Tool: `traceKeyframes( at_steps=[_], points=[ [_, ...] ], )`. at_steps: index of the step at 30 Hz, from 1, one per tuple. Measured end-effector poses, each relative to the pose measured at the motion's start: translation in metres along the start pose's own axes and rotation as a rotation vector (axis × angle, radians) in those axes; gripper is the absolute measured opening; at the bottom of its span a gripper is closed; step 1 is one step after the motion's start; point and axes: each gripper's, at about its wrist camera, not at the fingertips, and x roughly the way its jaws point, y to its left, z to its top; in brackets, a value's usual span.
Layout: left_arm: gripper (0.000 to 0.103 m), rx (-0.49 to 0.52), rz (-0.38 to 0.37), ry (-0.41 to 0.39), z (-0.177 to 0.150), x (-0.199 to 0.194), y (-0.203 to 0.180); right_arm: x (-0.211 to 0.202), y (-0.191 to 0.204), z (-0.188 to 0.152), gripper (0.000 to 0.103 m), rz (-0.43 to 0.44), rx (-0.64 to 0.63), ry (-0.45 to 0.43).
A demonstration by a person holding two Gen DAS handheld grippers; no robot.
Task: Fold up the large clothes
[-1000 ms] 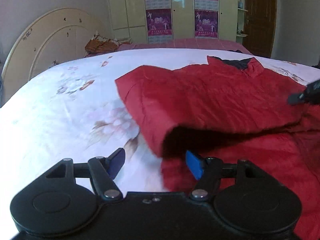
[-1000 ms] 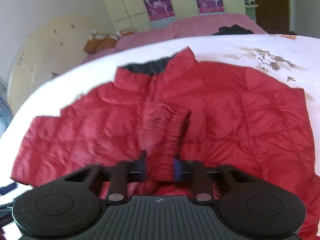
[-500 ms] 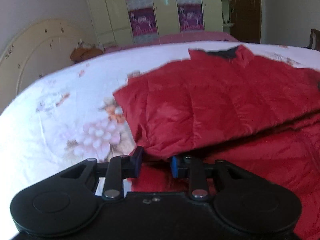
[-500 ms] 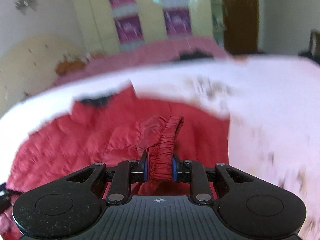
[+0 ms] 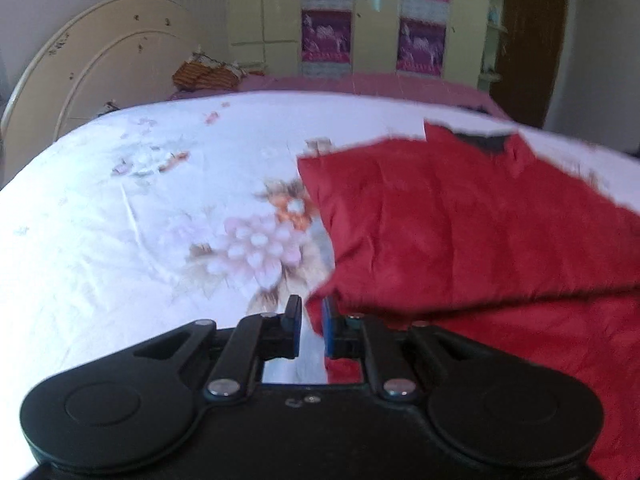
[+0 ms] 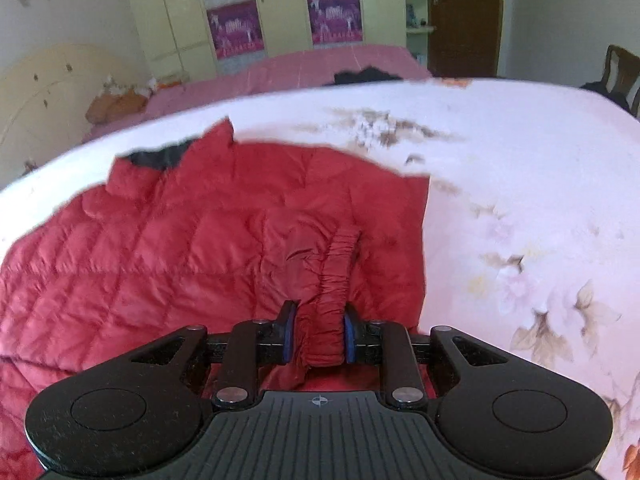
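Observation:
A red quilted jacket (image 6: 160, 264) with a dark collar lining lies spread on the floral bedsheet (image 6: 520, 168). In the right wrist view my right gripper (image 6: 318, 334) has the elastic sleeve cuff (image 6: 332, 280) between its blue pads; the pads still press on it while the jaws are opening. The sleeve lies folded in over the jacket's body. In the left wrist view the jacket (image 5: 460, 220) fills the right half, one side folded over. My left gripper (image 5: 311, 326) is shut at the jacket's near left edge, with a thin bit of red fabric against its right pad.
A cream headboard (image 5: 100, 64) stands at the far left. A pink bed (image 6: 312, 68) with an orange bundle (image 5: 208, 74) and a dark garment lies behind. Wardrobes with purple posters and a brown door (image 6: 464, 16) line the far wall. A chair (image 6: 620, 72) sits at right.
The left jaws closed from wide open down onto the jacket's near edge. The right gripper carried the cuff to the right across the jacket; its view swung toward the bed's right side.

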Motion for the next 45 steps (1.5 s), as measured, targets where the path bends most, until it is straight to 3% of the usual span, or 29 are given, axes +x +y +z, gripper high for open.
traceKeyframes(
  at_steps=[2, 3, 4, 5, 8, 14, 19, 23, 27, 32, 35, 39, 45],
  points=[
    [0.011, -0.008, -0.017, -0.024, 0.013, -0.003, -0.002, -0.007, -0.001, 0.005, 0.040, -0.009, 0.004, -0.035],
    [0.011, -0.007, -0.027, -0.031, 0.018, -0.001, -0.005, -0.012, -0.001, 0.008, 0.062, -0.019, 0.009, -0.065],
    [0.011, -0.005, -0.034, -0.037, 0.024, 0.002, -0.008, -0.015, -0.001, 0.010, 0.070, -0.025, 0.008, -0.093],
    [0.011, 0.005, -0.040, -0.041, 0.030, 0.007, -0.013, -0.019, 0.001, 0.013, 0.072, -0.027, -0.002, -0.117],
    [0.011, 0.043, -0.047, -0.034, 0.040, 0.030, -0.029, -0.020, 0.005, 0.020, 0.072, -0.018, -0.006, -0.146],
    [0.008, 0.071, -0.045, -0.010, 0.046, 0.073, -0.046, 0.017, 0.034, 0.025, 0.071, 0.028, -0.083, -0.093],
    [0.009, 0.075, -0.028, 0.017, 0.045, 0.095, -0.050, 0.066, 0.035, 0.019, 0.072, -0.088, -0.143, -0.026],
    [0.009, 0.079, -0.026, 0.018, 0.043, 0.098, -0.050, 0.085, 0.019, 0.019, 0.072, -0.089, -0.113, 0.008],
    [0.008, 0.085, -0.026, 0.024, 0.046, 0.096, -0.049, 0.072, 0.022, 0.021, 0.071, -0.089, -0.116, -0.032],
    [0.008, 0.092, -0.020, 0.027, 0.046, 0.096, -0.051, 0.074, 0.022, 0.020, 0.072, -0.094, -0.134, 0.001],
    [0.009, 0.086, -0.016, 0.037, 0.048, 0.095, -0.051, 0.056, 0.025, 0.022, 0.072, -0.079, -0.128, -0.044],
    [0.016, 0.083, -0.003, 0.038, 0.050, 0.089, -0.051, 0.035, 0.028, 0.020, 0.072, -0.038, -0.132, -0.077],
    [0.024, 0.062, -0.014, 0.006, 0.052, 0.068, -0.052, 0.022, 0.029, 0.008, 0.072, -0.006, -0.125, -0.053]
  ],
)
